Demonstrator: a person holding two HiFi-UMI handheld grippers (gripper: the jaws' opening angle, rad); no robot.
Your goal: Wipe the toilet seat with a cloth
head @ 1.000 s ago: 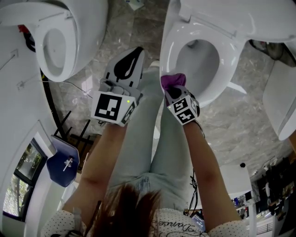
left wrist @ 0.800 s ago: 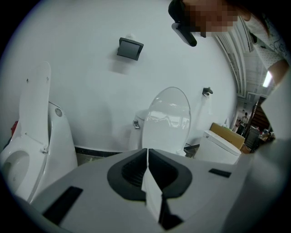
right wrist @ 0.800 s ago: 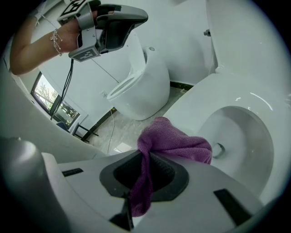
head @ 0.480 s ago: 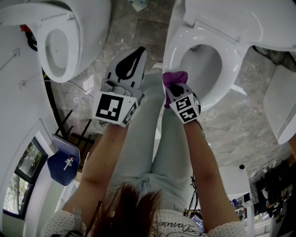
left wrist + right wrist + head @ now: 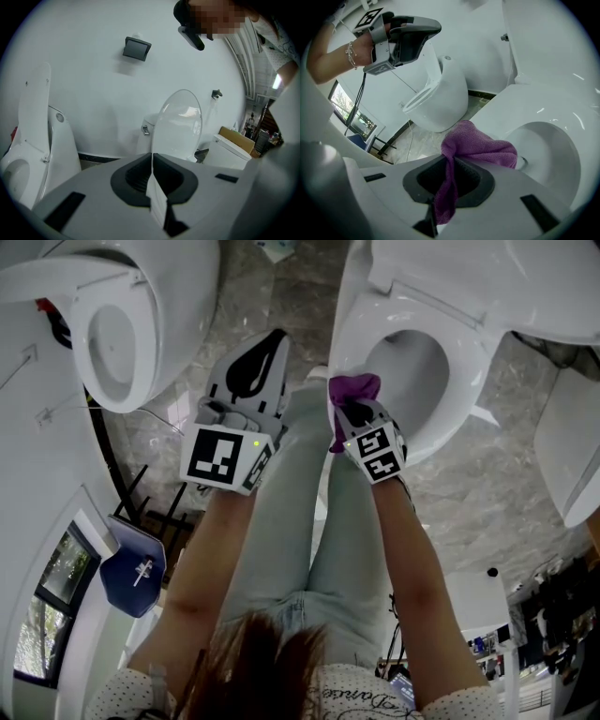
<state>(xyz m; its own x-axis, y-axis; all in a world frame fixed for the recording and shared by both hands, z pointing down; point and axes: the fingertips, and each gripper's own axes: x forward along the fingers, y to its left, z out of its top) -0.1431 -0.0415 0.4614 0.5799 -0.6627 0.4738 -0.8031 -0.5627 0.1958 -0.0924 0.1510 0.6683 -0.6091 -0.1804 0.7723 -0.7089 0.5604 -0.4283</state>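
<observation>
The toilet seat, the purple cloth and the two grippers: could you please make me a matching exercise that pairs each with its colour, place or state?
Things:
1. left gripper
2. right gripper
3. purple cloth
4. toilet seat

Descriptions:
A. bunched up ahead of the jaw tips
B. white oval ring
C. shut on the cloth
D. shut, nothing held

Pairs: 1-D, 2-C, 3-A, 4-B
</observation>
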